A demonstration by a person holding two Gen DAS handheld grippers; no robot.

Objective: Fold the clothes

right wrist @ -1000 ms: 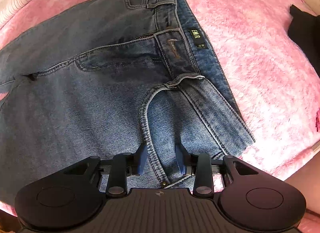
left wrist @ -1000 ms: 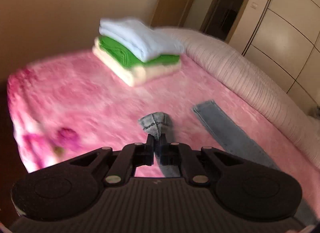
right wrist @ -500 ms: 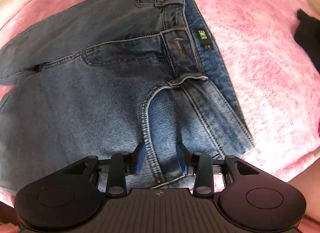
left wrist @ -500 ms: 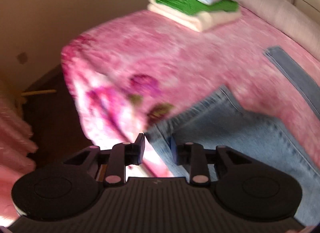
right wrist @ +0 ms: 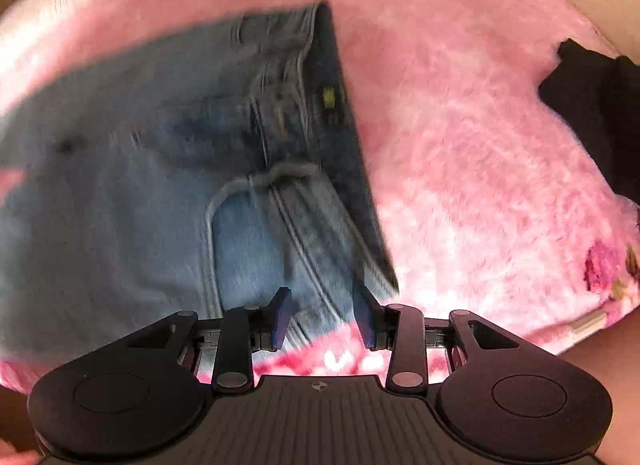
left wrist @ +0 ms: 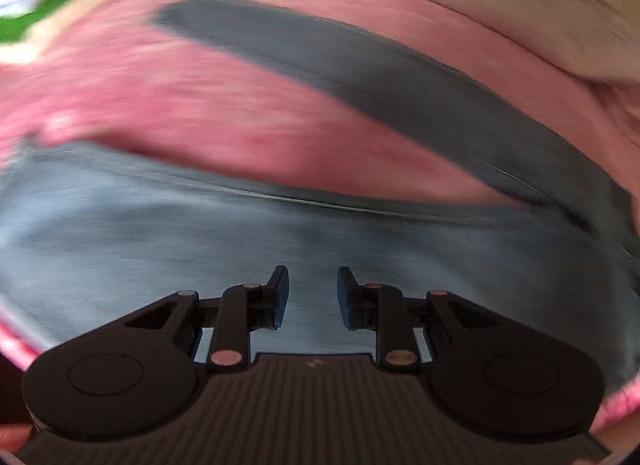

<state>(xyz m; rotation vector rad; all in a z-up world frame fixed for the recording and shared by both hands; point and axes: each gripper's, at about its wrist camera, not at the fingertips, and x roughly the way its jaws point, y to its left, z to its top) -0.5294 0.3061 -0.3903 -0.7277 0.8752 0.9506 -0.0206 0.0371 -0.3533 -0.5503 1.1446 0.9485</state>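
Blue jeans (right wrist: 140, 165) lie flat on the pink blanket (right wrist: 480, 185), waistband (right wrist: 336, 105) to the right. My right gripper (right wrist: 322, 313) hovers open over the waist's near corner at the bed's edge, pads apart with denim below them. In the blurred left wrist view the near leg (left wrist: 160, 233) spreads under my left gripper (left wrist: 313, 291). Its jaws are closing, with a clear gap and nothing between the pads. The far leg (left wrist: 360, 65) runs diagonally across the blanket (left wrist: 200, 105).
A stack of folded clothes (left wrist: 48, 13), white over green over cream, sits at the far left of the bed. A beige quilt (left wrist: 520, 17) borders the far side. A black garment (right wrist: 592, 105) lies at the right edge.
My left gripper let go of the jeans hem, opened, and swung fast across the bed to above the near leg. My right gripper drew back toward the waist's near corner.
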